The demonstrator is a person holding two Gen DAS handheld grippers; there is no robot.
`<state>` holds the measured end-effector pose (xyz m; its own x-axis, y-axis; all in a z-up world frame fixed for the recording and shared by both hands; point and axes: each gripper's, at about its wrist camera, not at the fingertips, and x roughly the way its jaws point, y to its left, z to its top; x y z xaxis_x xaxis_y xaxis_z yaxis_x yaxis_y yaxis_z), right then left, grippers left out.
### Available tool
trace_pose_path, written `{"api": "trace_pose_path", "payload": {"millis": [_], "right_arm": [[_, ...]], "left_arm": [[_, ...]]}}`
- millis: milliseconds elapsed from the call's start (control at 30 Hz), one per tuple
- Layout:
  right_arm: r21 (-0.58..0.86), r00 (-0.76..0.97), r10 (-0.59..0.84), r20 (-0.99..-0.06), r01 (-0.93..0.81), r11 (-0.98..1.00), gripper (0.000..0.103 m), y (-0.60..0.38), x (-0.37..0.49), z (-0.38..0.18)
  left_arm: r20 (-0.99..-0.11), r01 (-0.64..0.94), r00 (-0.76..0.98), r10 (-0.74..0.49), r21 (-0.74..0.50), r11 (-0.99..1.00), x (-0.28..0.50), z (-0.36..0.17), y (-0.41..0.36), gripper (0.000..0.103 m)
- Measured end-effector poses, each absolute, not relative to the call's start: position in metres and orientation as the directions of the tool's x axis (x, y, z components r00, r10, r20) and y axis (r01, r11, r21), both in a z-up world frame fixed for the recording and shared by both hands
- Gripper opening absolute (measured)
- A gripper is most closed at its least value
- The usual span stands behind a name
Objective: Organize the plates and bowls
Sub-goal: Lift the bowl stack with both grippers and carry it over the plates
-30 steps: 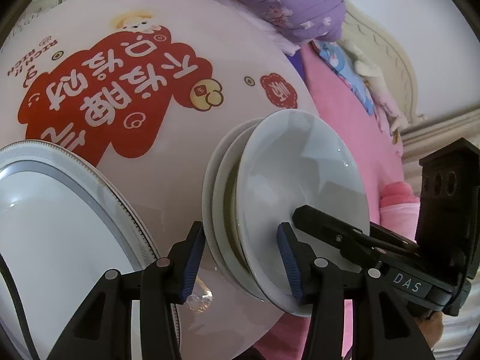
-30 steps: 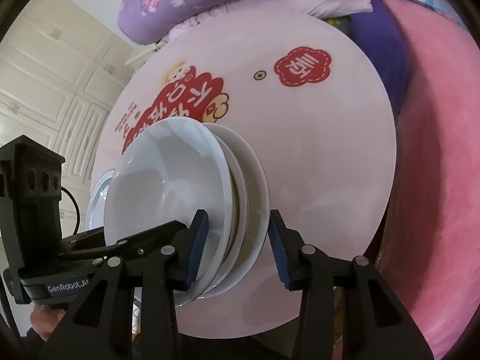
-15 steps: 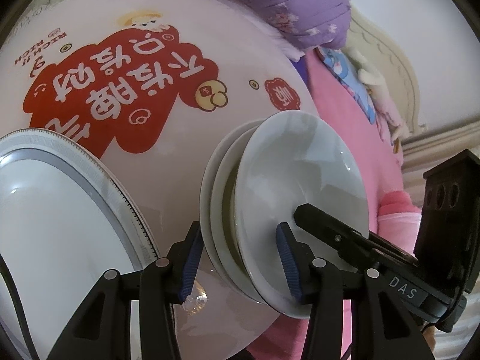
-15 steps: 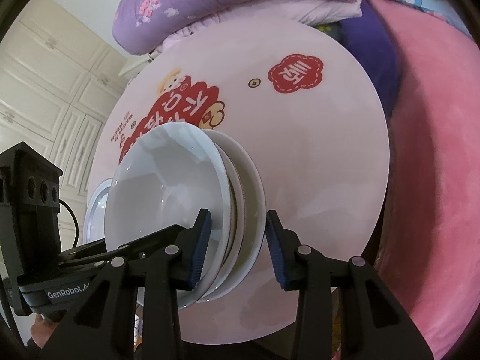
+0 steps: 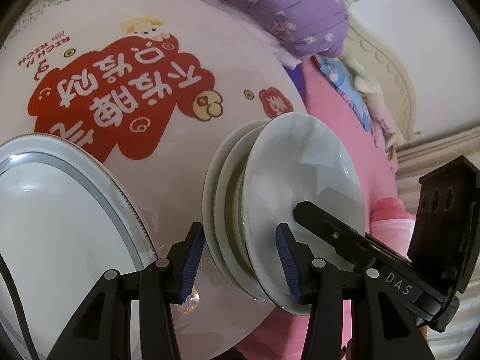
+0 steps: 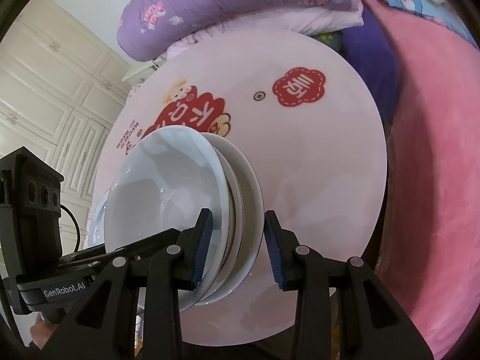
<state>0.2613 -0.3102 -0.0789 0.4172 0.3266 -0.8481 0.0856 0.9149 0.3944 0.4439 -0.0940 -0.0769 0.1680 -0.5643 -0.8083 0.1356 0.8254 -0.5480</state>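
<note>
A stack of white bowls sits nested on a white plate on the round pink table. My left gripper straddles the stack's near rim, one finger under the plate, the other inside the top bowl; the jaws stand apart. My right gripper straddles the same stack from the opposite side, one finger in the top bowl, the other beyond the plate. Small gaps show beside the outer fingers.
A large white plate with a grey patterned rim lies on the table to the left of the stack. A purple quilt and pink bedding lie beyond the table. White cabinets stand at the left.
Both views have drawn back a little from the table and the stack looks slightly lower in frame. The fingers stay around the stack.
</note>
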Motion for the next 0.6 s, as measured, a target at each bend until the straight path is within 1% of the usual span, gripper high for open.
{"api": "trace_pose_path", "payload": {"millis": [267,600], "right_arm": [[0.392,0.427,0.343,-0.837,0.030,0.919,0.036,-0.289,0.268,-0.058],[0.388,0.403,0.393,-0.827,-0.099,0.916,0.035,-0.225,0.282,-0.031]], "left_arm": [[-0.806,0.132,0.214,-0.552,-0.536,0.834,0.440,-0.052,-0.069,0.044],[-0.799,0.049,0.301,-0.521,-0.532,0.845,0.426,-0.014,0.006,0.044]]}}
